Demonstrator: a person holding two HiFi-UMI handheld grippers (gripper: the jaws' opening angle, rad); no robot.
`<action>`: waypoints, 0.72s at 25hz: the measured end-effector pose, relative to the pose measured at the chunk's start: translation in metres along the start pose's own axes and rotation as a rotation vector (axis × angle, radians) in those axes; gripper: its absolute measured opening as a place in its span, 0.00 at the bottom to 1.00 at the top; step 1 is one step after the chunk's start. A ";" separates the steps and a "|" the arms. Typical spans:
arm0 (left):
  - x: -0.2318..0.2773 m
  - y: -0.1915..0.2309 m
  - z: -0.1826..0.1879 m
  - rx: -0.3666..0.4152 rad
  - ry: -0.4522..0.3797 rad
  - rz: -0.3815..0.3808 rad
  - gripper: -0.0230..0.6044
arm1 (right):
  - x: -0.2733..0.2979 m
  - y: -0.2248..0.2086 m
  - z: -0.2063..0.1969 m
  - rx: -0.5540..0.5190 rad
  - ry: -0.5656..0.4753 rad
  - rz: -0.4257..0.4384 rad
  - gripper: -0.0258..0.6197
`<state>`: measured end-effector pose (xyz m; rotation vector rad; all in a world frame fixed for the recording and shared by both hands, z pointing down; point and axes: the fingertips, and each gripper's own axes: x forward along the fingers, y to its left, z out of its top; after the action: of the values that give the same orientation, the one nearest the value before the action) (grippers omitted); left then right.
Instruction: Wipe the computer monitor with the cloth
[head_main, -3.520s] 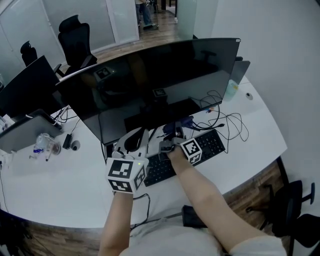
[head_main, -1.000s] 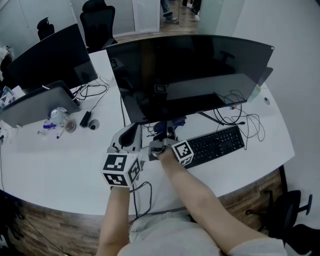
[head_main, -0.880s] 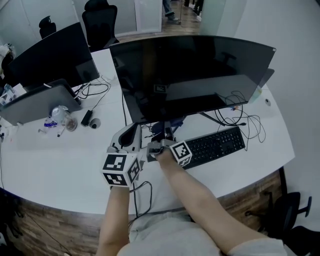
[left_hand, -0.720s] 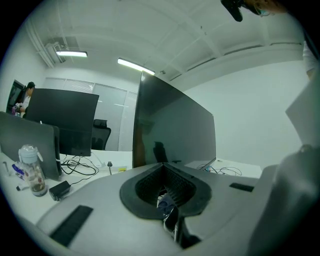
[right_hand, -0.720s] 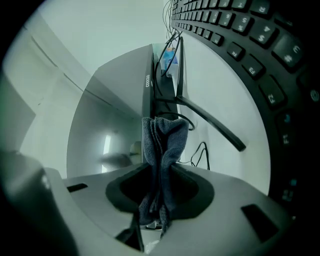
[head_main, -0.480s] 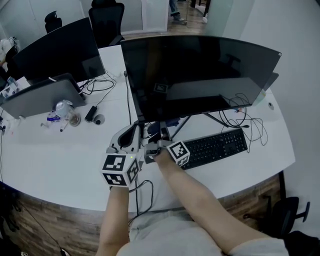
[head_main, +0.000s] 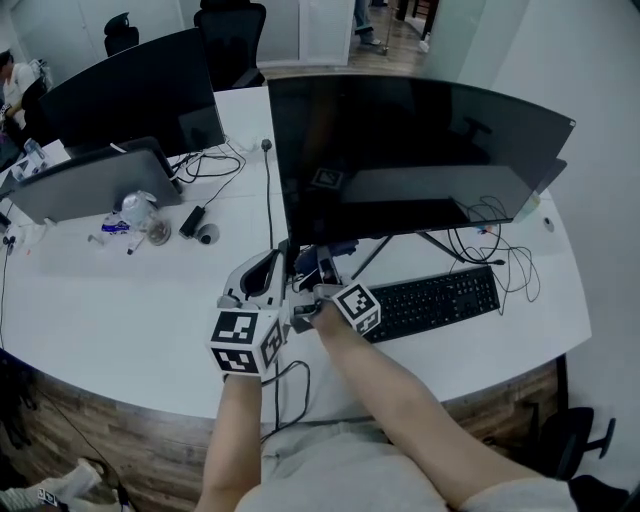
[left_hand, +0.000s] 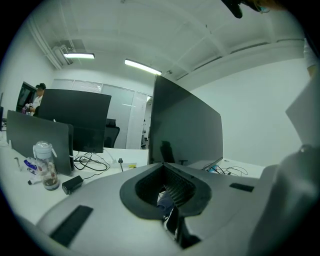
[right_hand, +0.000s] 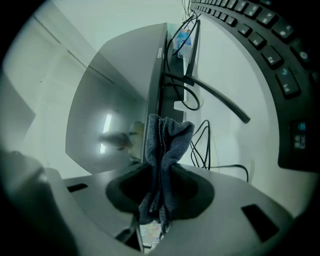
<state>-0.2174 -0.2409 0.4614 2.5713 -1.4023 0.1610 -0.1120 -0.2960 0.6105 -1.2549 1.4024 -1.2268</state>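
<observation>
This is an office room with a big white tabletop (head_main: 120, 320). On it stands a wide, dark computer monitor (head_main: 420, 150). A keyboard (head_main: 435, 300) lies in front of it, and loose cables (head_main: 500, 255) run under and behind the screen.

The right claw (right_hand: 160, 172) is squeezed tight on the cloth (right_hand: 162, 145). The cloth is grey-blue and all bunched up. It sticks out past the claw tips, right by the lower left edge of the monitor. I cannot tell if it touches the screen yet. The left claw (left_hand: 169, 175) is closed with nothing in it. It is just beside the right one, low over the tabletop.

Some things could go wrong from here. Only a small bunch of cloth pokes out, so the hard claw tips could bump the screen and scratch it. A hard push could make the monitor rock on its thin legs. The cables are close, so a claw could catch one and pull it. The bunched cloth could also slip out if it drags on the screen edge.
</observation>
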 end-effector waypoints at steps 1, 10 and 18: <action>-0.001 0.001 0.000 -0.001 -0.001 0.004 0.05 | 0.000 -0.001 -0.003 -0.006 0.014 -0.004 0.21; -0.008 0.015 -0.004 -0.024 -0.004 0.042 0.05 | 0.007 0.006 -0.045 -0.045 0.144 0.035 0.21; -0.017 0.030 -0.005 -0.038 -0.008 0.078 0.05 | 0.006 0.012 -0.082 -0.029 0.240 0.036 0.21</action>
<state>-0.2517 -0.2417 0.4670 2.4913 -1.4943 0.1341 -0.1948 -0.2921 0.6100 -1.1245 1.6128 -1.3712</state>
